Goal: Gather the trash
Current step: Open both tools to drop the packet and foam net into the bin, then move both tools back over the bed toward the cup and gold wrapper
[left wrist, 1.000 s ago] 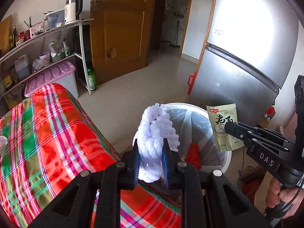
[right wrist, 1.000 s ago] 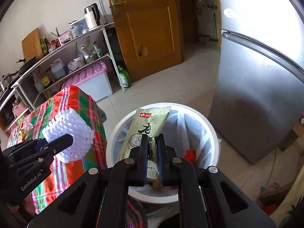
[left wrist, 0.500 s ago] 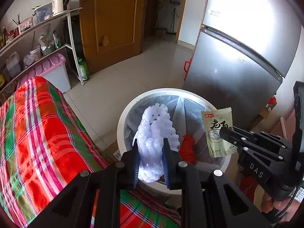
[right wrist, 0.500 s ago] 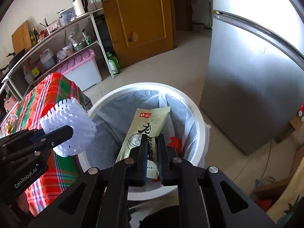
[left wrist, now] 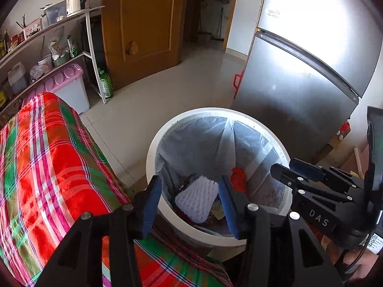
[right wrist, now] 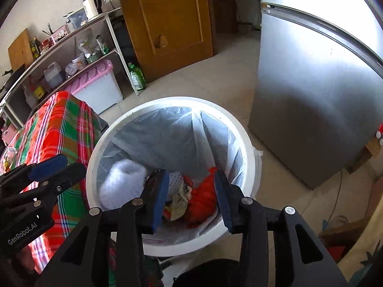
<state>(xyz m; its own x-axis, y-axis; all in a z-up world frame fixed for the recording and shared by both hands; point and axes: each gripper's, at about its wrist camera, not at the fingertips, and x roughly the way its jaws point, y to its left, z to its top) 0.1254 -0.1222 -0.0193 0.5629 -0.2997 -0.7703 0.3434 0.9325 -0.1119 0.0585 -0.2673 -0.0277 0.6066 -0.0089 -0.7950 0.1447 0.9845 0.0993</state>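
Both grippers hang over the bin (left wrist: 153, 143), each caught in the act of release. The left gripper (left wrist: 189, 205) has its jaws opening with nothing between the pads; a second ago they were clamped on the foam net (left wrist: 197, 198), which now lies inside the bin on the other trash. In the right wrist view the net (right wrist: 122, 181) appears blurred against the liner, so it may not have settled. The right gripper (right wrist: 191, 191) likewise has its jaws opening and empty; the snack packet it pinched half a second ago is gone from the pads, and a crumpled wrapper (right wrist: 179, 203) beside the red mesh (right wrist: 203, 198) in the bin is probably that packet, though the print cannot be read. Judged from this, two pieces of trash are delivered and both grippers are free for further pickups. The bin stands on the floor, touching or just beside the corner of the plaid cloth (left wrist: 47, 167), which covers the surface to its left. The fridge (left wrist: 299, 83) rises close behind the bin on the right, the door (left wrist: 143, 24) and the shelf (left wrist: 47, 47) stand well apart at the back, and a lilac box (right wrist: 95, 86) sits under the shelf. Nothing blocks the bin's mouth; the two grippers are near each other over the rim, so they could knock together on the way out.
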